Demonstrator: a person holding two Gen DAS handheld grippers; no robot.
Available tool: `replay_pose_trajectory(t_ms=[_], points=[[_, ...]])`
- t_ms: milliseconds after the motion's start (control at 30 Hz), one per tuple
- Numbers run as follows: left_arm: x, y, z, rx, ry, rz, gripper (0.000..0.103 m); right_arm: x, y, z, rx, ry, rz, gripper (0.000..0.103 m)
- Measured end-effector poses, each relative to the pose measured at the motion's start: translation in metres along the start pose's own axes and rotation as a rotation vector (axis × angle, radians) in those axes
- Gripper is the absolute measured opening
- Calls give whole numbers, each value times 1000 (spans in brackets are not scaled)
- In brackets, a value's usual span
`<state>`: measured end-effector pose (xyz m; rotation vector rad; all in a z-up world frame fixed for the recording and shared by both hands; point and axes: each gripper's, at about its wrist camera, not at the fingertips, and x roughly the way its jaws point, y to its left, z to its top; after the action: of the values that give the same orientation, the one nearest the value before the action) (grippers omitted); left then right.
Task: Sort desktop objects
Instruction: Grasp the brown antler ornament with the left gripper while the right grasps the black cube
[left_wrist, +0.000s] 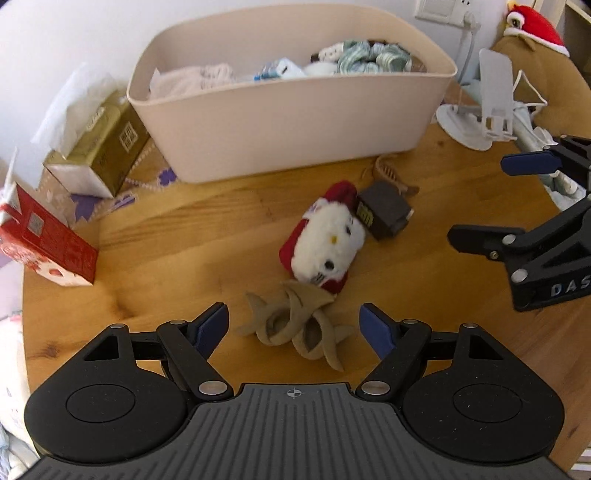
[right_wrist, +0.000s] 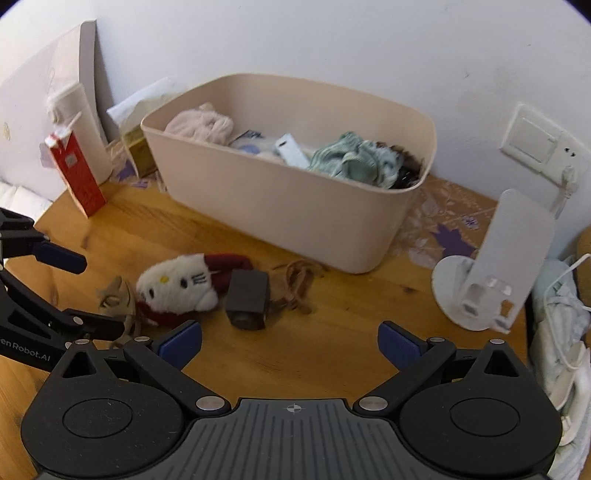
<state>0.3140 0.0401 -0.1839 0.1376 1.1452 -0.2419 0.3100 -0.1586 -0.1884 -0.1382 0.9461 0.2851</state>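
Both grippers are held wide open, nothing gripped – the left gripper (left_wrist: 293, 325) is hung over a tan hair claw (left_wrist: 295, 328), the right gripper (right_wrist: 290, 341) near a dark cube (right_wrist: 246, 299). A plush cat (left_wrist: 325, 240) is laid between them, before the beige bin (left_wrist: 295, 122).

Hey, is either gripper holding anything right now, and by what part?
Nothing is held. The left gripper and right gripper are both open above the wooden table.

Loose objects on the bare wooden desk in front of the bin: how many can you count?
3: a tan hair claw nearest the left gripper, a white-and-red plush toy behind it, a dark grey box beside that. The brown item behind is unclear.
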Motion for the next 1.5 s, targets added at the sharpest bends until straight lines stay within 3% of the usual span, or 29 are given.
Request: replay_pose_trajectory(t_ms=[267,867,933,967,1000,1067,1100,1167,1500], points=[[21,7,-4,-36,58,-40,79,27,9,-7,5,7,20,103],[41,29,-7,-123,85,-65,82,61,19,-4,8,-2,51,75],[41,29,-7,-132,83,-76,77,62,21,-3,-4,-2,59,71],[42,29,-7,-138,83,-93,69,63,22,-3,-13,0,62,64],[42,28,-7,-141,84,-103,67,64,22,-3,-21,4,63,58],[41,25,-5,-128,77,-94,50,66,23,-3,-29,10,62,45],[41,24,-4,-124,81,-87,50,66,23,-3,-30,12,69,37],[41,24,-4,-136,84,-85,49,66,24,-3,-27,12,73,30],[29,25,-9,-135,62,-77,49,47,22,-8,0,-21,102,28]])
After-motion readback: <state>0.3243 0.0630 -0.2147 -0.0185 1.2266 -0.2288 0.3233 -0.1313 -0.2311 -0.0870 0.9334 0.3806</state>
